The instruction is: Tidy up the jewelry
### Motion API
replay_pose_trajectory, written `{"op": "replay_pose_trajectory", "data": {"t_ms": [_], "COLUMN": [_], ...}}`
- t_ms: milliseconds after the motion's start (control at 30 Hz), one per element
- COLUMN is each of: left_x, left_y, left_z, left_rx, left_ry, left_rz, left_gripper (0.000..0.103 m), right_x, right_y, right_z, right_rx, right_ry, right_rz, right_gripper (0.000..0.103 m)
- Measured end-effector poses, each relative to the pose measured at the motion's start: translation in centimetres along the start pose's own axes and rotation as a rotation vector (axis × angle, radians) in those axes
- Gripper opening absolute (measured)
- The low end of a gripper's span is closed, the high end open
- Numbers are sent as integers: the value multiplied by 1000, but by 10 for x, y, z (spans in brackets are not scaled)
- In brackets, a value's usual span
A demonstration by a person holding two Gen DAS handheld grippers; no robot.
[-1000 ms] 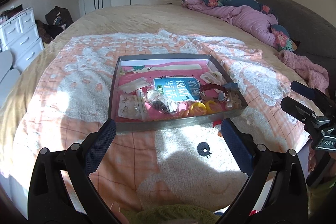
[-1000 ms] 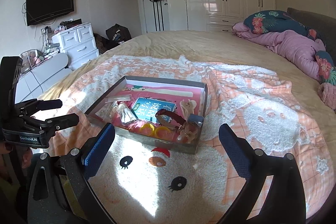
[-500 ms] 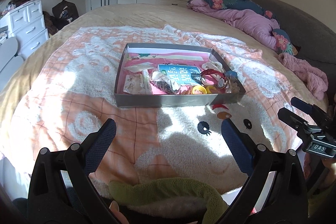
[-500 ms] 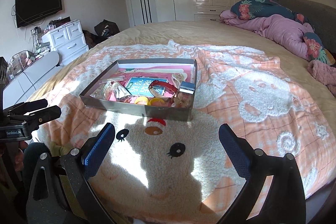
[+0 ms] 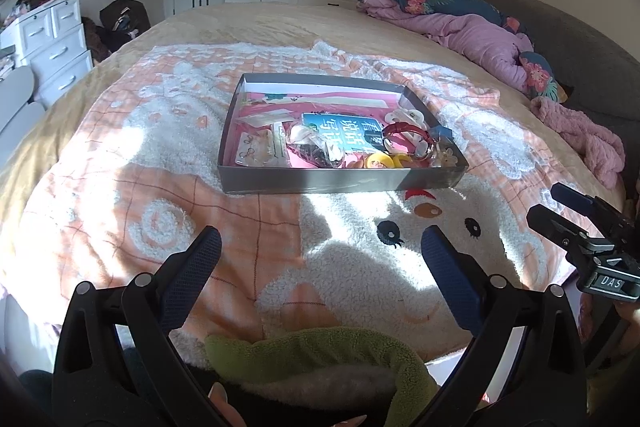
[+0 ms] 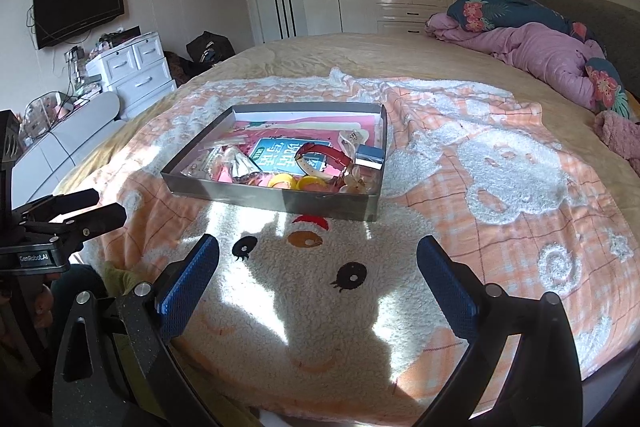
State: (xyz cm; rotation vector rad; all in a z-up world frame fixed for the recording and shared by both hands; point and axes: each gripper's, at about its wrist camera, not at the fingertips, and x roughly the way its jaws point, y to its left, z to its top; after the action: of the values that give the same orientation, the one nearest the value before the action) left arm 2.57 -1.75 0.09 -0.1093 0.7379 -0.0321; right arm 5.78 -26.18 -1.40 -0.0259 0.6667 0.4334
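A grey box (image 5: 340, 183) sits on a fuzzy orange and white blanket (image 5: 160, 163) on a big bed (image 5: 280, 23). The box is full of small things. A blue book (image 5: 340, 126) lies flat in the middle of it. A red strap (image 5: 404, 131) curls on top of the book's right side. Two yellow rings (image 5: 390, 161) sit side by side at the front wall of the box, just in front of the strap. Small clear bags (image 5: 258, 151) with little rings inside lie on the left side of the box. A white clip (image 5: 404, 115) is near the back right. The left gripper (image 5: 320, 251) is held over the blanket, in front of the box and well apart from it. Its two blue fingers (image 5: 192, 275) are spread wide and hold nothing. The right gripper (image 6: 318, 257) is also over the blanket, near a cartoon face (image 6: 300, 255) on it, in front of the box. Its blue fingers (image 6: 188, 283) are spread wide too, with nothing between them. In the right view the box (image 6: 276, 201) shows the same book (image 6: 280, 155), strap (image 6: 324, 153) and yellow rings (image 6: 296, 182). A purple quilt (image 5: 468, 31) is bunched up at the far side of the bed. White drawers (image 6: 132, 71) stand by the wall, under a black TV (image 6: 78, 9).
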Motion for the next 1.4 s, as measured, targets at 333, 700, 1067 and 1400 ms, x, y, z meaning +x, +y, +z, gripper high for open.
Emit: {"op": "replay_pose_trajectory", "data": {"t_ms": [333,700,1067,1400], "left_x": [-2,-3,-3,-2], "left_y": [-4,-5,-4,-4], "left_z": [-1,-1,0,0], "left_rx": [11,24,23,26], "left_ry": [0,-3,-3,4], "left_rz": [2,23,22,26], "left_gripper": [94,94,94,94], "right_x": [0,0,0,0], "right_y": [3,3,3,3], "right_z": [-1,-1,-1,-1], "right_rx": [-3,-3,-4,-4], "right_ry": [2,1,1,3], "right_rz": [5,4,5,4], "right_gripper": [98,98,98,98]}}
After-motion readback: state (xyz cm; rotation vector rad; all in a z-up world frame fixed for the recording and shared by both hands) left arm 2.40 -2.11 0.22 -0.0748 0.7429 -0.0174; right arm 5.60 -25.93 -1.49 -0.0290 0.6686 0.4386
